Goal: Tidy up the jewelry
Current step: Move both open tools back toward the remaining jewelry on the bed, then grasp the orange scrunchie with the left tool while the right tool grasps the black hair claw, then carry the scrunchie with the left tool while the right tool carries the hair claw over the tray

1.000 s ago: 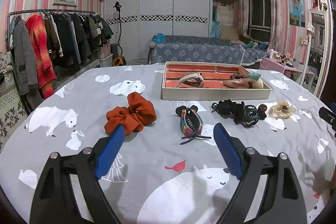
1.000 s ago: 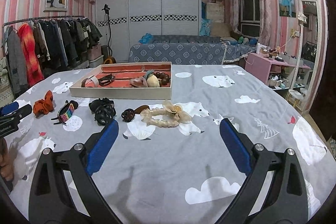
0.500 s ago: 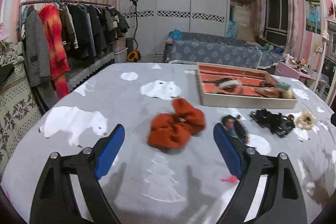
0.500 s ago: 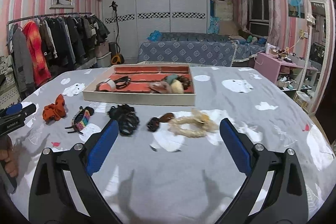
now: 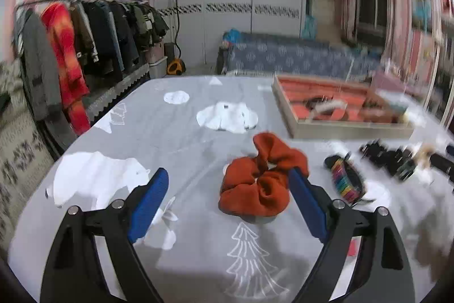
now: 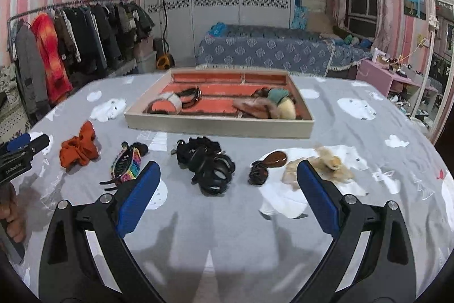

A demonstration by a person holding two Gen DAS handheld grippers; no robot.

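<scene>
An orange scrunchie [image 5: 262, 178] lies on the grey bedspread just ahead of my open left gripper [image 5: 228, 183], close to its right finger [image 5: 305, 203]. Beside it lie a rainbow hair clip [image 5: 344, 181] and black claw clips [image 5: 388, 158]. In the right wrist view my right gripper [image 6: 228, 175] stands open and empty, with the black claw clips [image 6: 210, 166] straight ahead of its gap. Around them lie the rainbow clip [image 6: 127, 163], the scrunchie [image 6: 79, 148], a brown clip [image 6: 266, 165] and a cream hair tie [image 6: 323, 166]. The wooden tray [image 6: 218, 127] with orange lining holds several accessories.
A clothes rack [image 5: 71, 53] with hanging coats stands left of the bed. A sofa bed [image 6: 278, 50] sits behind the tray, a pink side table [image 6: 388, 78] at the right. The left gripper [image 6: 20, 158] and a hand [image 6: 11, 215] show at the right view's left edge.
Both grippers have swung left across the bedspread: the scrunchie now sits between the left fingers' lines instead of at the left one, and the black clips now face the right gripper's gap.
</scene>
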